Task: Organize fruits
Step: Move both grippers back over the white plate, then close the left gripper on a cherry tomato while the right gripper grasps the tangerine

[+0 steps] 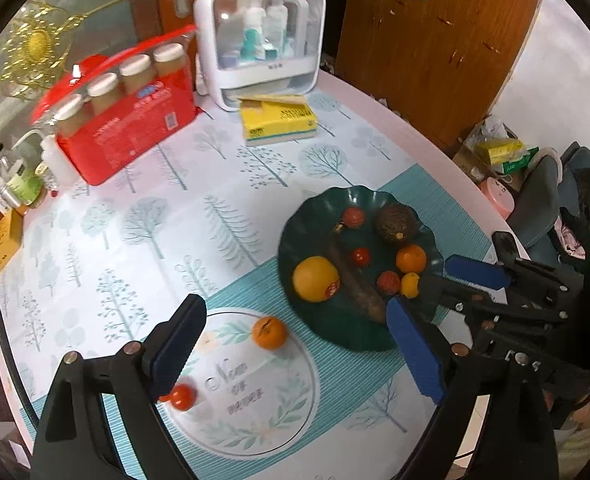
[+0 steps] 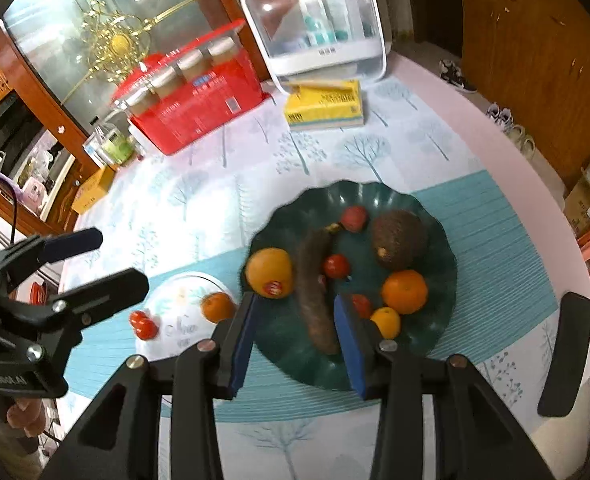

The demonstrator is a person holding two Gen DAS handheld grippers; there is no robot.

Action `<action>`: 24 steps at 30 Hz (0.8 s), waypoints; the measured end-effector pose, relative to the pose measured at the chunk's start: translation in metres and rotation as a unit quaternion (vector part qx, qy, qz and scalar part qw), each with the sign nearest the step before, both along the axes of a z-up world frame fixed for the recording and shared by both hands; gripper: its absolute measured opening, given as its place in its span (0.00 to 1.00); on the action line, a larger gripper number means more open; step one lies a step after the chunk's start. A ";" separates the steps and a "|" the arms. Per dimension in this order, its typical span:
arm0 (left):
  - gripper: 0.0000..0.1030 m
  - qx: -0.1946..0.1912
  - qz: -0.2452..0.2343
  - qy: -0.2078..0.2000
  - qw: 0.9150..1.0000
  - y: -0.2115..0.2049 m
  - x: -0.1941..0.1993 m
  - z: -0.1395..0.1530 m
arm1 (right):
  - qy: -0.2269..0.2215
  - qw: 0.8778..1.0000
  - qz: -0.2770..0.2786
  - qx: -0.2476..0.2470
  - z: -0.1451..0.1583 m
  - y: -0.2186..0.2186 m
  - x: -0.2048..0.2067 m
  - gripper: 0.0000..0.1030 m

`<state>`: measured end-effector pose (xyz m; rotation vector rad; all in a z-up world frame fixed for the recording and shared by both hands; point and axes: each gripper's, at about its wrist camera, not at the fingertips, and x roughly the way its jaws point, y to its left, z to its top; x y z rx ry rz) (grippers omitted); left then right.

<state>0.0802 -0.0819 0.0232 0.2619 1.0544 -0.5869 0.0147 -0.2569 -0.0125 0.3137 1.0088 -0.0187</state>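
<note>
Blue pads line the right claw (image 2: 295, 340), which is wide and holds nothing. It hangs low over the near rim of the green plate (image 2: 435, 208). The brown banana (image 2: 315, 296) lies just ahead between the pads, its long way pointing away. The left claw (image 1: 295, 344) is wide too, over the white plate (image 1: 255, 440). The desk beyond has open room.

Green plate (image 2: 435, 216): glossy plastic. Avocado (image 2: 400, 239) rough, matt. Bench cloth (image 1: 167, 216) smooth, slight sheen, probably vinyl. Tongs' pads (image 1: 415, 350): matt blue foam.
</note>
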 end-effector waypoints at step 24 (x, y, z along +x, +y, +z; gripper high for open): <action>0.90 0.020 0.128 0.010 0.991 0.177 0.019 -0.060 | 0.013 0.997 0.075 -0.010 -0.037 0.132 0.031 0.45</action>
